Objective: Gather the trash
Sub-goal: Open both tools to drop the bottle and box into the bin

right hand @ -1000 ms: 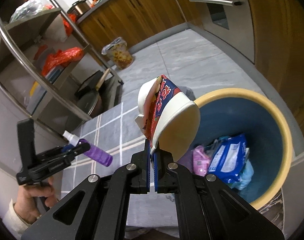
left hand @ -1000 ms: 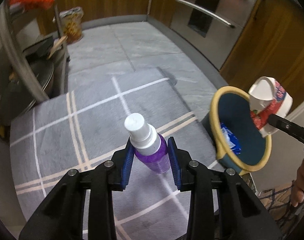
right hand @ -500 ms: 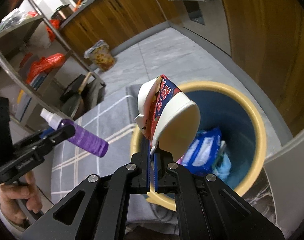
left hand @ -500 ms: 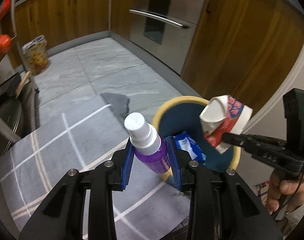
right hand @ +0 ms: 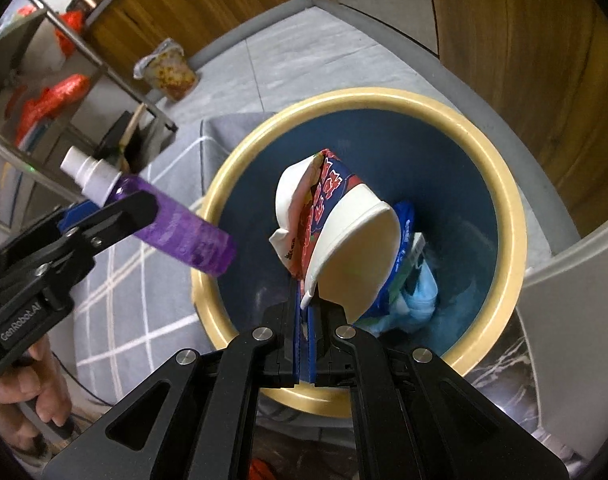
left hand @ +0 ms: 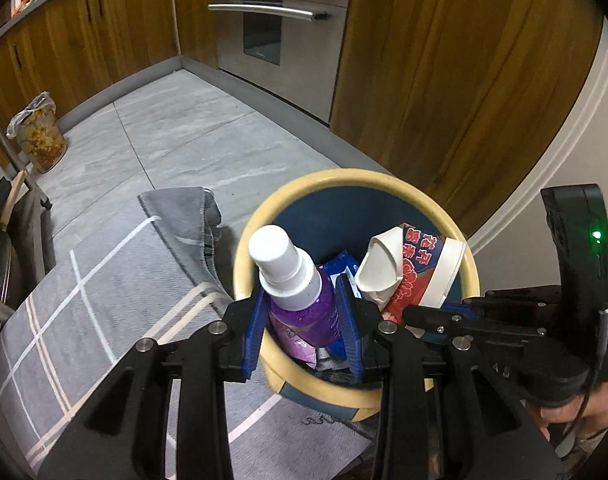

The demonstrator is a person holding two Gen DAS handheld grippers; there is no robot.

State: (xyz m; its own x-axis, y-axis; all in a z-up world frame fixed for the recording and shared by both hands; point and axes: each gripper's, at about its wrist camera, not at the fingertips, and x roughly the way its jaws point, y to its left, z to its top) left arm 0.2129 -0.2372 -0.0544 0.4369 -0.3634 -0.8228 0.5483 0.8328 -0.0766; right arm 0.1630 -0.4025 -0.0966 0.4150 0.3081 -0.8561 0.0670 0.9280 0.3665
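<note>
Both tongs are hanging over the bin [right hand: 504, 216] right now. The left gripper [left hand: 301, 320] is part open, clamping the purple bottle [left hand: 304, 312] above the 9 o'clock rim. The right gripper [right hand: 302, 300] is nearly closed, pinching the crushed cup [right hand: 344, 240] mid-bin. I'm guessing the bottle could clip that rim and bounce onto the rug [left hand: 103, 280] if dropped now.

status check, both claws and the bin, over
Left claw shut on purple spray bottle. Right claw shut on crushed paper cup. Both over the bin; nothing blocking.
</note>
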